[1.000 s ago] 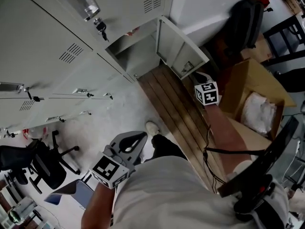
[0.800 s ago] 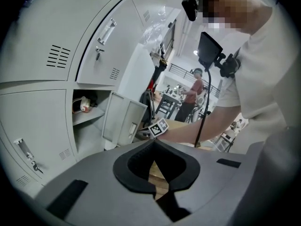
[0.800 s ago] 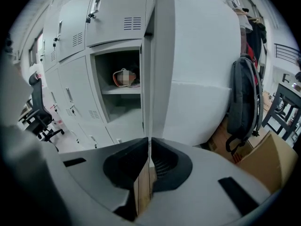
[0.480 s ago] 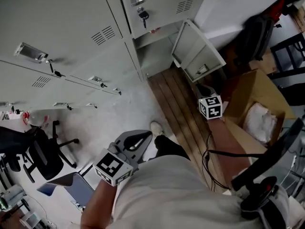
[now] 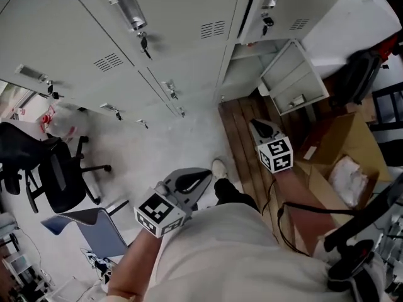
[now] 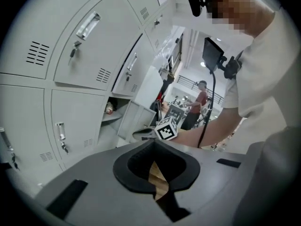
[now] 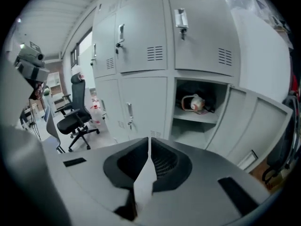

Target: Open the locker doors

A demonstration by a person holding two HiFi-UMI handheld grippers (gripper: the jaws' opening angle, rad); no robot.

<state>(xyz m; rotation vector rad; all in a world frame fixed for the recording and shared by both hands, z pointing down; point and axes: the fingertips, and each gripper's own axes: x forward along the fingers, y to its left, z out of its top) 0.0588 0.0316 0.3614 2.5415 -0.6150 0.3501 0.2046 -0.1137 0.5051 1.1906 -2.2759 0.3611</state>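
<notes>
Right gripper view looks along the right gripper (image 7: 149,139), its jaws pressed together with nothing between them, toward a bank of grey lockers. Straight ahead and slightly left of the tips stands a closed lower door (image 7: 146,98). Its handle (image 7: 129,111) is a short upright bar near the door's left edge. Just right of that door an open compartment (image 7: 195,128) holds a red-and-white object (image 7: 194,102) on its shelf. The open locker door (image 7: 249,126) swings out farther right. Closed upper doors (image 7: 141,41) sit above, their handles upright as well.

Head view shows the right gripper reaching out over the wooden floor (image 5: 234,128) toward the lockers' lower row, the nearer of the two. The left gripper (image 5: 200,175), jaws likewise together and empty, hangs back beside the person's torso.

By this layout the closed lower door falls to the right gripper, which would have to part its jaws to take the upright handle. The open locker door stands off to the right of that line, not across it. An office chair (image 7: 75,119) sits well apart on the left, and a cardboard box (image 5: 343,140) lies near on the right.
</notes>
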